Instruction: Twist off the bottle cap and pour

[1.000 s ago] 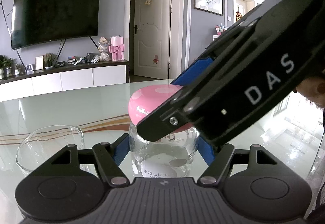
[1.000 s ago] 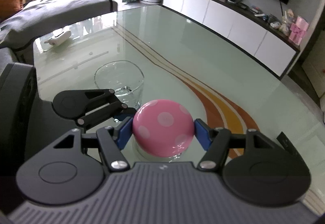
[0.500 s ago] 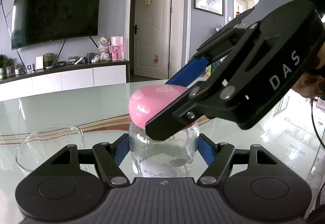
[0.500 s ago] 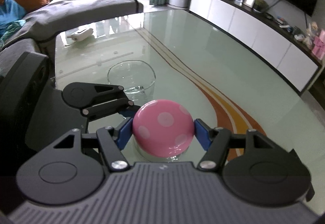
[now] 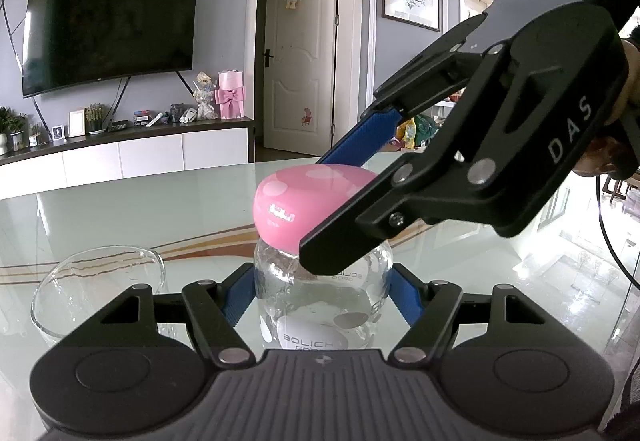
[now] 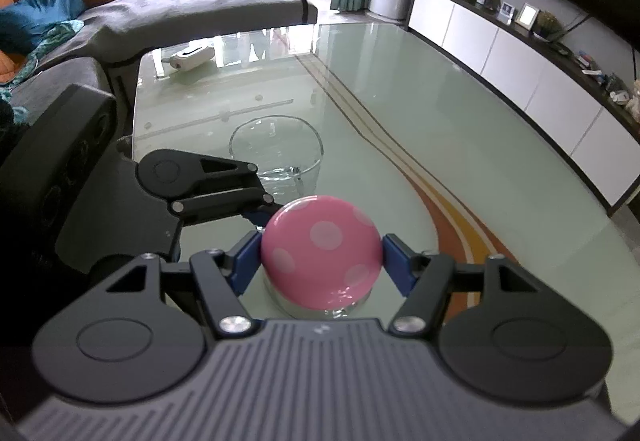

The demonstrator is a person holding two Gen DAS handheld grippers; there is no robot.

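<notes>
The left gripper (image 5: 320, 297) clamps the clear glass bottle (image 5: 320, 317) standing on the glass table (image 6: 400, 89); the right gripper (image 6: 320, 261) pinches its pink spotted cap (image 6: 320, 249), beside a glass bowl (image 6: 276, 149).

I see the clear glass bottle (image 5: 320, 305) standing upright between my left tongs (image 5: 322, 297), its pink white-dotted cap (image 6: 320, 251) on top clamped between my right tongs (image 6: 320, 261), the glass bowl (image 6: 276, 153) just beyond.

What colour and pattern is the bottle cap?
The bottle cap is glossy pink with paler pink polka dots, best seen in the right wrist view.
</notes>
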